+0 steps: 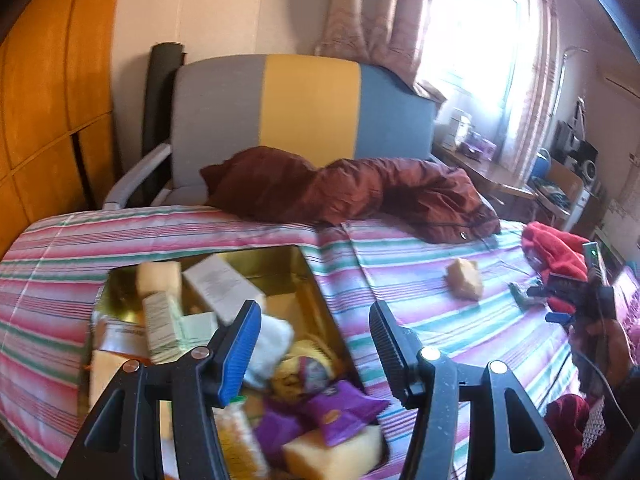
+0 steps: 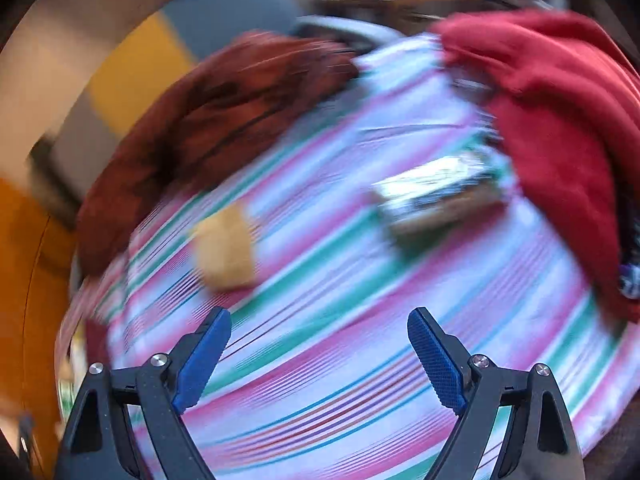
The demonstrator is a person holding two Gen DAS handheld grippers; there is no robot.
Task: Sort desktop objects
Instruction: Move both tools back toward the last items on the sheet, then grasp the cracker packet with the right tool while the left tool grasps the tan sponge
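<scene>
Left gripper (image 1: 316,340) hangs spread and empty over the gold tin (image 1: 308,276) — already crowded.
Right gripper (image 2: 320,356), also spread, holds nothing — sponge (image 2: 226,254) and packet (image 2: 436,196) remain mid-frame.

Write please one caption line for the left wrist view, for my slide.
Open left gripper above a gold tin full of packets, on a striped bedcover with one yellow sponge left out.

No text can be read in either view; the white box (image 1: 224,286) and the greenish carton (image 1: 162,328) in the gold tin (image 1: 308,280) carry blocks of print too blurred to make out; the purple packet (image 1: 340,410) bears an illegible yellow logo.
</scene>
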